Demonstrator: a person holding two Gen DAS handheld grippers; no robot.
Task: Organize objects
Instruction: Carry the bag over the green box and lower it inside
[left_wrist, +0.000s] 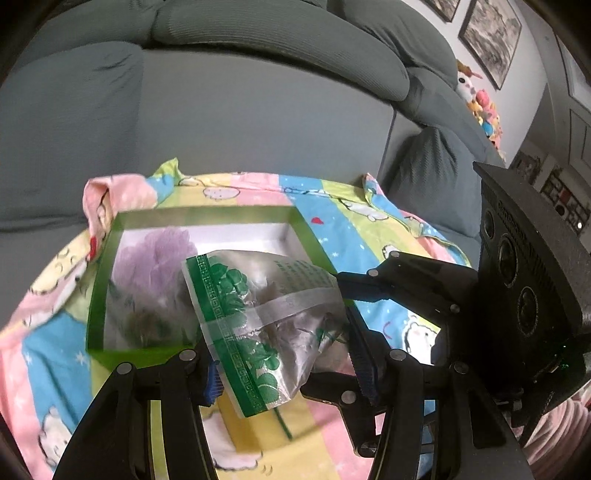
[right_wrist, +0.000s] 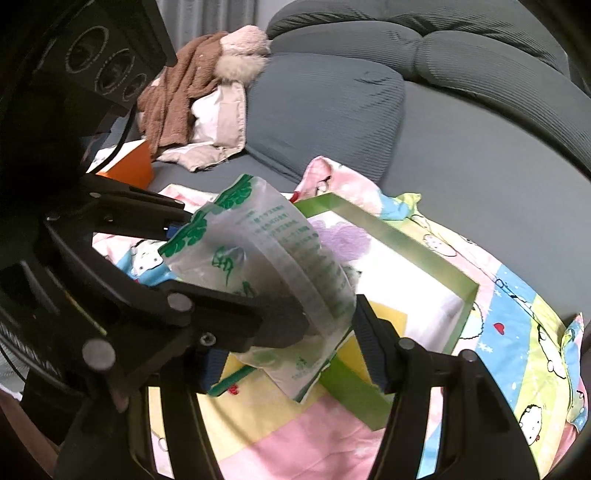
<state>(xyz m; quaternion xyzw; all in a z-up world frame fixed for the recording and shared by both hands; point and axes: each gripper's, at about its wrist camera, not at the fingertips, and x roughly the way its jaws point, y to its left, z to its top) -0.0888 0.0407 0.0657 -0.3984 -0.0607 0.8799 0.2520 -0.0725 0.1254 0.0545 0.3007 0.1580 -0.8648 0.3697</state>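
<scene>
A clear plastic bag with green print (left_wrist: 258, 317) hangs over the near edge of an open green box (left_wrist: 207, 218) that lies on a cartoon blanket (left_wrist: 354, 229). My left gripper (left_wrist: 288, 373) holds the bag by its lower end between its fingers. My right gripper (right_wrist: 295, 347) straddles the same bag (right_wrist: 266, 258) from the other side, its fingers spread wide around it. The green box (right_wrist: 406, 240) has a white floor with a purple flower print. The bag's contents look grey and crumpled.
A grey sofa (left_wrist: 258, 110) stands behind the blanket. A pile of brown and white clothes (right_wrist: 195, 99) and an orange box (right_wrist: 129, 166) lie on the sofa's left. Plush toys (left_wrist: 480, 107) sit at the far right.
</scene>
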